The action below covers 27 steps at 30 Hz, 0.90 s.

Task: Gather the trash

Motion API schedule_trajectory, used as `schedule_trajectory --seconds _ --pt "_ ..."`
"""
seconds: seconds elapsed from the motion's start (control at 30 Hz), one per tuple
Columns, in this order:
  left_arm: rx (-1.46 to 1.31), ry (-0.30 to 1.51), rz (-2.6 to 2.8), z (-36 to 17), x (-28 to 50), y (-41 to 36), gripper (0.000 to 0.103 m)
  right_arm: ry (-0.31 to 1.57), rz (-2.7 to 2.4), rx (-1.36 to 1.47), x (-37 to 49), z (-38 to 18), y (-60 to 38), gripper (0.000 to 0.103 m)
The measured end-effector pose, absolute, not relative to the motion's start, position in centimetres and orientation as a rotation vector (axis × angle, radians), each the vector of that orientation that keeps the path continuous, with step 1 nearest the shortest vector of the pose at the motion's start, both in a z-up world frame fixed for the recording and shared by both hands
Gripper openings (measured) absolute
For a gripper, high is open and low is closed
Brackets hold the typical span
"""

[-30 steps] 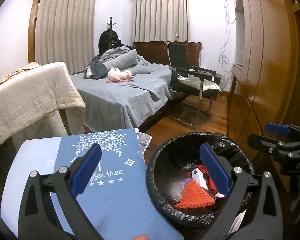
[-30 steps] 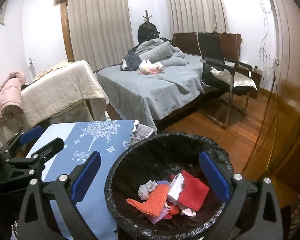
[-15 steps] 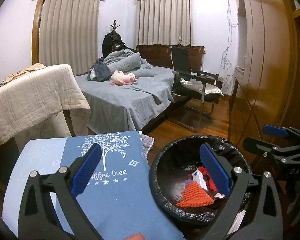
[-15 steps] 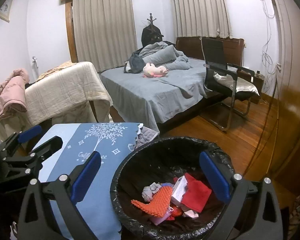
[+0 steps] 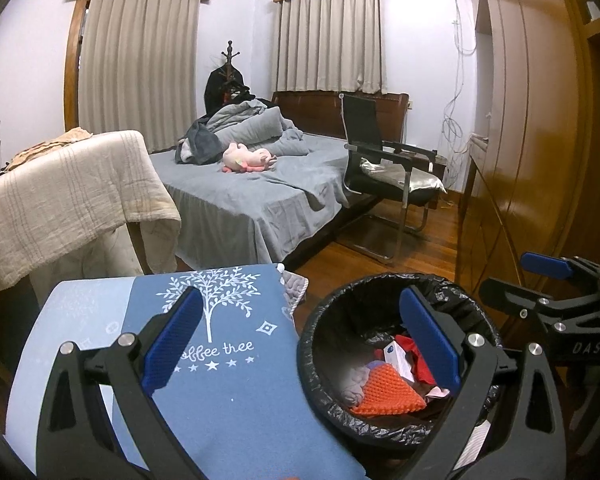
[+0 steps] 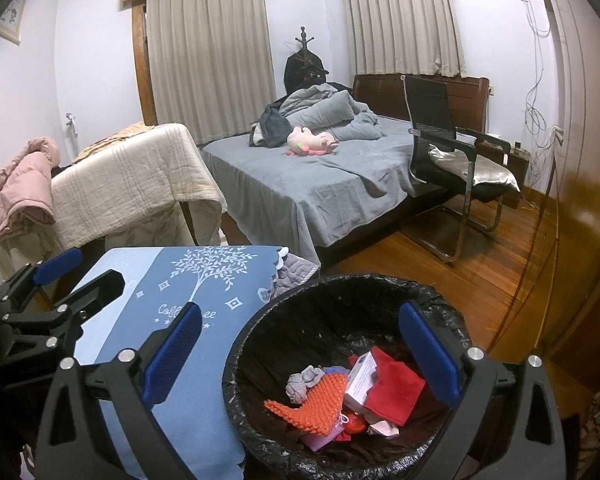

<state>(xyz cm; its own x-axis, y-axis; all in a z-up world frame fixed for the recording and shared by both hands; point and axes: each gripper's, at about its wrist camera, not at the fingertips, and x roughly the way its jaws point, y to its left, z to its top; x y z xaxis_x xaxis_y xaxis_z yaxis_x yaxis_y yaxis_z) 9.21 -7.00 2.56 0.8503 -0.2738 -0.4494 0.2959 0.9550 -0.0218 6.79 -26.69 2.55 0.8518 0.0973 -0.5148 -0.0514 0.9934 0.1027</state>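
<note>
Both tongs, the left gripper [image 5: 300, 344] and right gripper [image 6: 300, 354], hang apart and empty (nothing clamped) above the bin [image 6: 260, 328], so keep them clear of its liner while scanning the blue tablecloth [image 5: 228, 392] for leftover trash.

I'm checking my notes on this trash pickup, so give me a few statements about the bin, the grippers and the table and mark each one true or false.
1. The bin has a black liner. True.
2. The bin is empty. False: an orange mesh piece, a red cloth and a small white box lie in it.
3. The left gripper is shut on trash. False: it is open and holds nothing.
4. The right gripper is open above the bin. True.
5. The blue tablecloth shows a white tree. True.
</note>
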Motion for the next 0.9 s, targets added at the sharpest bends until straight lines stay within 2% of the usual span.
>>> schedule_trajectory --seconds 0.9 --pt "0.052 0.463 -0.294 2.85 9.17 -6.87 0.096 0.546 0.077 0.084 6.86 2.47 -26.39 0.097"
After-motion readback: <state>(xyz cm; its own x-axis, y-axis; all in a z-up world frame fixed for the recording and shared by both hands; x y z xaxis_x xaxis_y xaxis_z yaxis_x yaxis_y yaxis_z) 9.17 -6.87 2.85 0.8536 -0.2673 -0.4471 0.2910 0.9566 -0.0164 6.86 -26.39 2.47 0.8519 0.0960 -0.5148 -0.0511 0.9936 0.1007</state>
